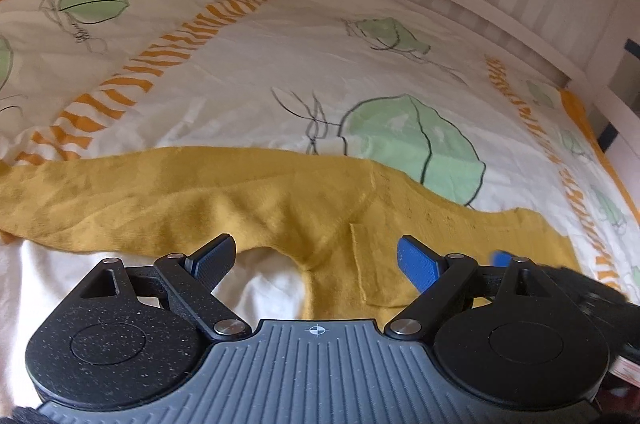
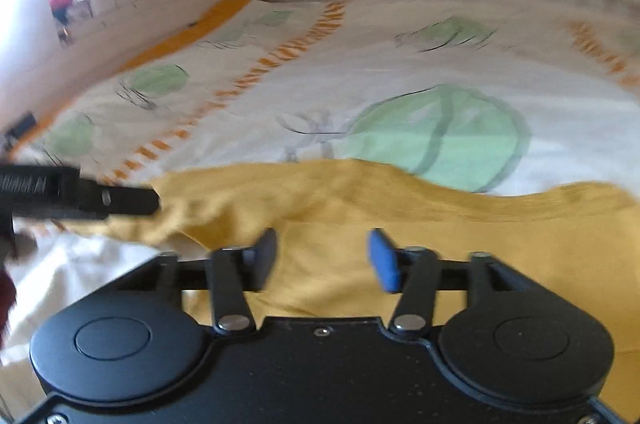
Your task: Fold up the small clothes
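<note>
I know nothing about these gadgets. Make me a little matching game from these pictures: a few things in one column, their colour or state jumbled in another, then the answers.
Things:
1. yellow garment
2. left gripper
3. leaf print
4. striped band

Colour or state:
A. orange and white
B. open, holding nothing
C. spread flat on the bed cover
D. pale green, dark outline

Pairs: 1-C, 2-B, 3-D, 4-A

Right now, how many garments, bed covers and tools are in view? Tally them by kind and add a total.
Mustard-yellow knit garment with a patch pocket: 1
White bed cover printed with green leaves and orange stripes: 1
Two-finger tools, both open and holding nothing: 2, the left tool and the right tool
Total: 4
</note>
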Action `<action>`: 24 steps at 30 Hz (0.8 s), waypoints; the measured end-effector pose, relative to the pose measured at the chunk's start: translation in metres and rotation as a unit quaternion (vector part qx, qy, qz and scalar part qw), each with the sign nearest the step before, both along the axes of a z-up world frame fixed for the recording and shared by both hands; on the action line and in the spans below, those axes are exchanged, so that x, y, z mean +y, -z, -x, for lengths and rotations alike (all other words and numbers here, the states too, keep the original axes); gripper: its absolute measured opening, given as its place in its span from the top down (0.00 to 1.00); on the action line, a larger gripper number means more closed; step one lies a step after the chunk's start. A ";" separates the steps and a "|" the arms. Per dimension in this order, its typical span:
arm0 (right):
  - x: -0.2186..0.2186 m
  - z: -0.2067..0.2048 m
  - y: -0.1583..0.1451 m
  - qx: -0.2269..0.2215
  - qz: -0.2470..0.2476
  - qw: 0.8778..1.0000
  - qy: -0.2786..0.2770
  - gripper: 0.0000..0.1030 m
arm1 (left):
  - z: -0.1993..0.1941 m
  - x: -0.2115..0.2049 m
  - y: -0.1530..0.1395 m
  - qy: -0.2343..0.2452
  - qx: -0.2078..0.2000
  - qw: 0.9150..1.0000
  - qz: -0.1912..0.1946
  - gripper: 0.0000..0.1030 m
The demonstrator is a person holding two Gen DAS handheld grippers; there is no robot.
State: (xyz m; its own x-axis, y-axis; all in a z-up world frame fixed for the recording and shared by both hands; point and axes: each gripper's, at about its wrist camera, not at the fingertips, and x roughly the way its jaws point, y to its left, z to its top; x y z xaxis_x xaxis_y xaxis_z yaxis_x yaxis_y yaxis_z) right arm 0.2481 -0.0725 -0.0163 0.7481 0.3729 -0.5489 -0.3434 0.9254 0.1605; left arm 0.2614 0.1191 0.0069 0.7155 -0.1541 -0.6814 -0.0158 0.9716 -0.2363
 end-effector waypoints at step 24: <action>-0.097 0.057 0.051 0.130 0.090 0.987 -0.002 0.00 | -0.041 -0.066 0.068 0.044 0.071 0.996 0.010 0.22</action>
